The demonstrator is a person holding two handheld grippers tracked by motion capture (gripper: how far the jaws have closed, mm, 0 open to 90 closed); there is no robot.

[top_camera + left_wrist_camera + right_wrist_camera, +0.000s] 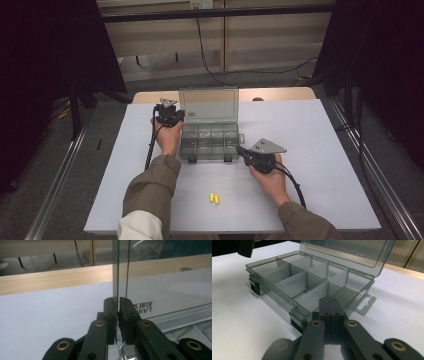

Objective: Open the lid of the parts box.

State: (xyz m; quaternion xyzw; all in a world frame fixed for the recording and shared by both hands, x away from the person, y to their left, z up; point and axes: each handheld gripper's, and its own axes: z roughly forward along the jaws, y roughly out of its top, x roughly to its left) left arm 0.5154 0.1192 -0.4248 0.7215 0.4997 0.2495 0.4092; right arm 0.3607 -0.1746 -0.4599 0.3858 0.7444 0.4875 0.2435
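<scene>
High view: the white bench (320, 150) carries a smoky clear compartment box (210, 142) near its far middle, lid (209, 104) standing upright and open. The left gripper (169, 116) sits at the box's far left corner, its fingers (110, 315) pinched tight on the lid's edge. The right gripper (245, 151) lies at the box's near right corner, fingers (325, 307) closed together on nothing, just beside the wall. Two small yellow pieces (214, 198) lie near the front edge.
</scene>
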